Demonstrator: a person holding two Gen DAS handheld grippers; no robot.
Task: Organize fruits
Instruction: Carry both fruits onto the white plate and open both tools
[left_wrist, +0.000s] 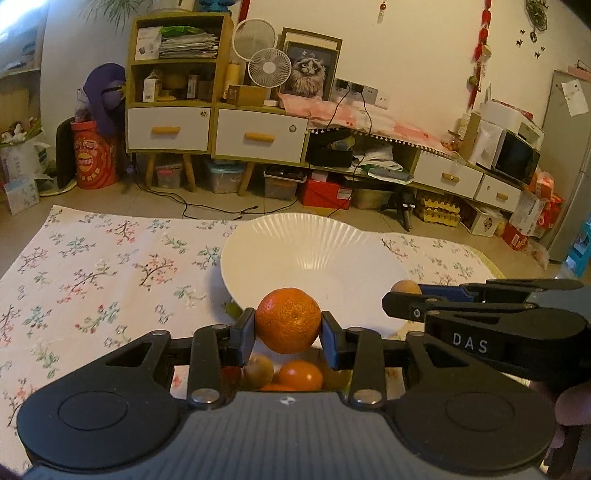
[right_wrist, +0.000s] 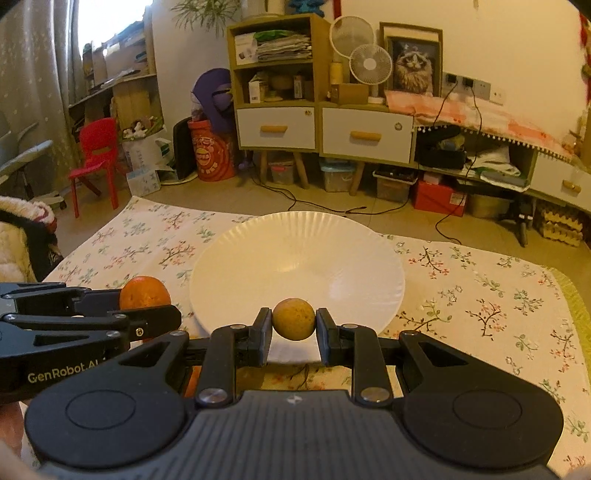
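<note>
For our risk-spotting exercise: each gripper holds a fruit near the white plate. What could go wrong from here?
1. The orange and the small brown fruit are round; released onto the sloping white plate, they may roll.
2. The left gripper and right gripper sit close together, so they could bump.
3. Fruits lie beneath the left gripper; lowering could strike them.

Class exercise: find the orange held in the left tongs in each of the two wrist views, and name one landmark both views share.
Left wrist view: the orange sits at lower centre, clamped in the left tongs, just before the white plate.
Right wrist view: the orange peeks out at the left edge, above the left tongs' black arm.
Shared landmark: the white plate.
</note>
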